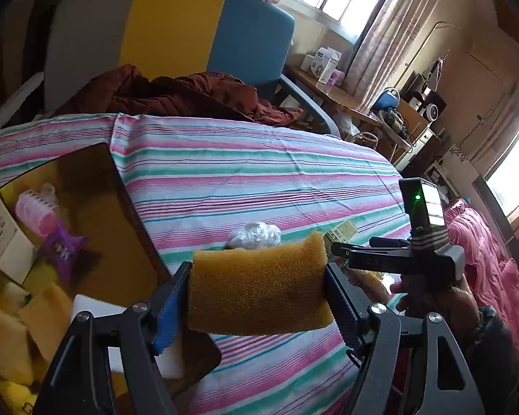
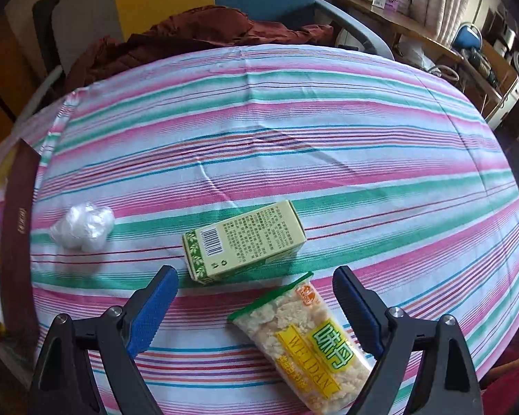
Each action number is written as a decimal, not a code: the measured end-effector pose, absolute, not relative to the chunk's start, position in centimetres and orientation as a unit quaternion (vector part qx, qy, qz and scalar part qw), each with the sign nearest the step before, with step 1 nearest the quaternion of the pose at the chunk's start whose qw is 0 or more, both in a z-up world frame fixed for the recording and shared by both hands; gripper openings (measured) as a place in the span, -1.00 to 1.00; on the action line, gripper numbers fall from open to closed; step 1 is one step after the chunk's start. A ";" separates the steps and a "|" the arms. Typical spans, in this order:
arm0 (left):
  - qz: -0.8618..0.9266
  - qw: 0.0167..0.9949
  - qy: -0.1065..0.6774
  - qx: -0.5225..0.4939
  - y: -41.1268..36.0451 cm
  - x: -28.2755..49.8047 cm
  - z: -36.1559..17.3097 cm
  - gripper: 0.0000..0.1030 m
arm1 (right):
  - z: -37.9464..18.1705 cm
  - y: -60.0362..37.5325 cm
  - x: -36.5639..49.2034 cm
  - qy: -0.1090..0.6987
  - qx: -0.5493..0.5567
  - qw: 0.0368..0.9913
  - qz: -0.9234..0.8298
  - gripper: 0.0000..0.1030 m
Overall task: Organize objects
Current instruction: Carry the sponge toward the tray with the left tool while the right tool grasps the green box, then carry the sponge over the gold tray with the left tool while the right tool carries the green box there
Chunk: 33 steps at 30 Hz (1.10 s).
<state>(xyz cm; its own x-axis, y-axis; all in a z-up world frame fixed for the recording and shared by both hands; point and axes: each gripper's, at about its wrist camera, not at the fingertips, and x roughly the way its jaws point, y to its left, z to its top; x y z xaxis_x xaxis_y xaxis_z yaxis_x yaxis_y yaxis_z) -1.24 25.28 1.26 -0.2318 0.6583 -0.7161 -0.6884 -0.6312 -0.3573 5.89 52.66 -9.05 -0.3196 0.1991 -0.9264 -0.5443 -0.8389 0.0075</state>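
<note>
Left gripper point(image 1: 257, 297) clamps an orange-yellow foam sponge block point(image 1: 259, 285), w/ brown storage box point(image 1: 97, 186) nearby; judged next: drop it in. Right gripper point(image 2: 256, 297) gapes empty over clear snack packet point(image 2: 304, 342), needs lowering.

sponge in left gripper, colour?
Orange-yellow sponge; shows best in the left wrist view.

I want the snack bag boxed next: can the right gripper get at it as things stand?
Probably yes: the right gripper is open and empty above the snack bag, which lies flat with nothing on it.
</note>
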 end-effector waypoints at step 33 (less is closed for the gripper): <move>0.869 0.262 0.009 -0.420 10.4 -1.0 0.1 0.46 | -6.2 53.7 5.8 0.138 -0.465 0.267 0.833 0.47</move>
